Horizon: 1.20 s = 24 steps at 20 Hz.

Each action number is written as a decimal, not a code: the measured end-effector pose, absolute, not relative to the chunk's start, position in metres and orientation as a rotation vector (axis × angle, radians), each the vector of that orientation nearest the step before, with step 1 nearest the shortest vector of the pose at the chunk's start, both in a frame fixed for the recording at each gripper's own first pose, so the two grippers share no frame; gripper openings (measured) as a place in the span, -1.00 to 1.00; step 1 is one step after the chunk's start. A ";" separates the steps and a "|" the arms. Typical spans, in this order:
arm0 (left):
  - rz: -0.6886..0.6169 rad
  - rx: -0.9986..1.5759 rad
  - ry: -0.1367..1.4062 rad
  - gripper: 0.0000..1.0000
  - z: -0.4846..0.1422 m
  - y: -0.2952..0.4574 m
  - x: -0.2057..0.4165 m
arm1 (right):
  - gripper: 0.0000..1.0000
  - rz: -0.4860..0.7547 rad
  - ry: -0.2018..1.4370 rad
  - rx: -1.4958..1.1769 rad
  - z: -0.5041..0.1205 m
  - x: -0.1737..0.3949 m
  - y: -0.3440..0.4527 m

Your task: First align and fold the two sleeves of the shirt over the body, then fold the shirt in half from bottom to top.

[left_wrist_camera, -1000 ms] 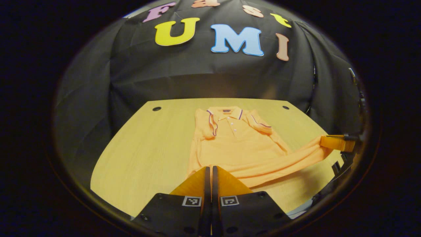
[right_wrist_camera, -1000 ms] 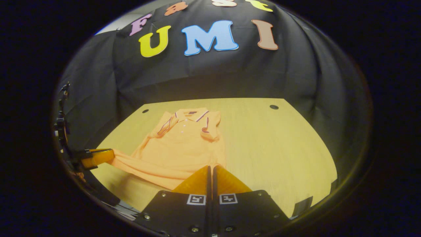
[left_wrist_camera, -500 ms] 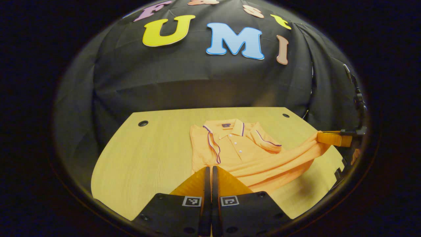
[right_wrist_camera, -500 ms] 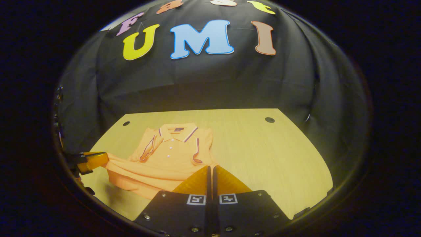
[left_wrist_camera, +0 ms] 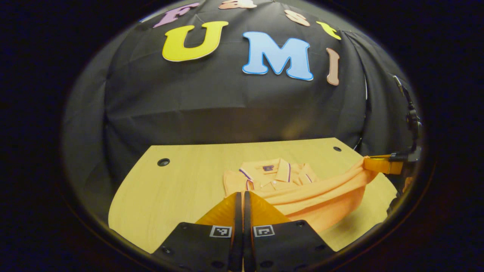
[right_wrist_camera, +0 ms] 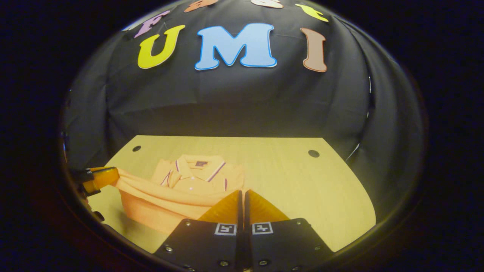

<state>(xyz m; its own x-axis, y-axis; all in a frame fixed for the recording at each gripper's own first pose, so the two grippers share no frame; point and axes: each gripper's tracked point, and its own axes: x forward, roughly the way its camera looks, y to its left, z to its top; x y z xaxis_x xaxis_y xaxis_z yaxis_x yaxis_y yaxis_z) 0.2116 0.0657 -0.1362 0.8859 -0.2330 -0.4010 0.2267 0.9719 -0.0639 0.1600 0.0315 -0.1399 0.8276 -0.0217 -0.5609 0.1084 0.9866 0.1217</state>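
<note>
Hem (left_wrist_camera: 321, 189) raised farther over shirt (left_wrist_camera: 272, 177)

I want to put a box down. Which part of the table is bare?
Bare table lies between the shirt and the far hole. In the left gripper view, bare wood runs from the shirt to the hole. The shirt strip is crowded.

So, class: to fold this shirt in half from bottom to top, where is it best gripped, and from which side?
Grip the shirt at its two bottom hem corners, coming from the near edge of the table. The collar lies far, the hem near; the left gripper and right gripper pinch it there.
</note>
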 end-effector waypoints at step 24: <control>-0.101 0.015 0.457 -0.87 -0.197 0.057 0.337 | -0.99 -0.033 0.628 0.160 -0.218 0.299 0.027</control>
<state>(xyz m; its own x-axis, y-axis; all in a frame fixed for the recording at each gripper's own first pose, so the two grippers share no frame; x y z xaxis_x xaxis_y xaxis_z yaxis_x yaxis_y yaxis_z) 0.3369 0.0569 -0.1971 0.8923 -0.0943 -0.4416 0.1011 0.9948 -0.0081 0.2995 0.0266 -0.2176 0.8093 0.0177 -0.5871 0.0791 0.9872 0.1388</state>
